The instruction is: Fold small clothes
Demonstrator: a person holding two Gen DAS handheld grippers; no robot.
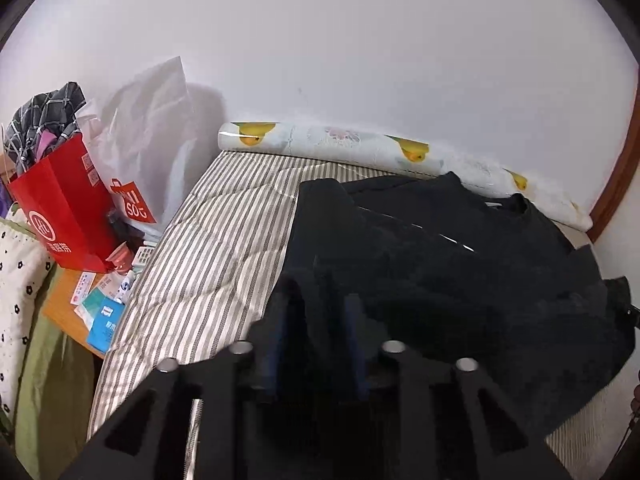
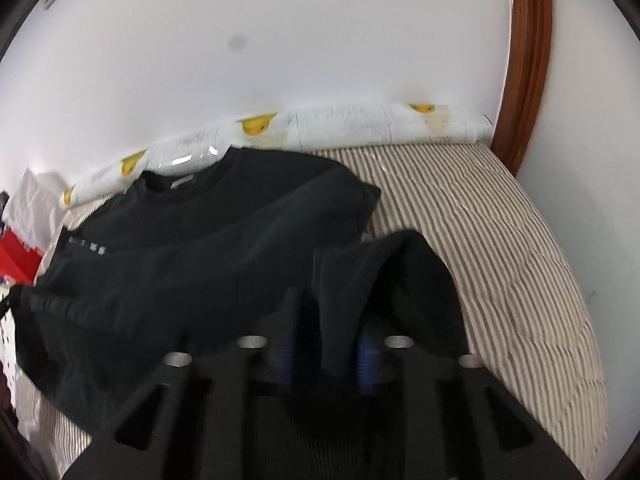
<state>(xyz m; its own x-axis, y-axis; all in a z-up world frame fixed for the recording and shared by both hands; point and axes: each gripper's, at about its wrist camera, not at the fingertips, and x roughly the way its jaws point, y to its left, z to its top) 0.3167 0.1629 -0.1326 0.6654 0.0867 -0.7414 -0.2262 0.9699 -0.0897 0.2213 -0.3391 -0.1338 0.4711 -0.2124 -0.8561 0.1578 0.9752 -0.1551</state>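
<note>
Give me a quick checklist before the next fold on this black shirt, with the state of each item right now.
1. Black shirt lies on the striped mattress, collar toward the wall: ok.
2. Shirt spread flat: not ok, a fold of cloth is bunched up at the right tool.
3. Right tool free of the cloth: not ok, fabric hangs between its fingers.
4. Left tool free of the cloth: cannot tell, black on black.
5. Bare mattress beside the shirt on both sides: ok.
6. Shirt clear of the red bag: ok.

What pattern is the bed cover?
Grey and white stripes on the bed cover, clearest in the right wrist view.
</note>
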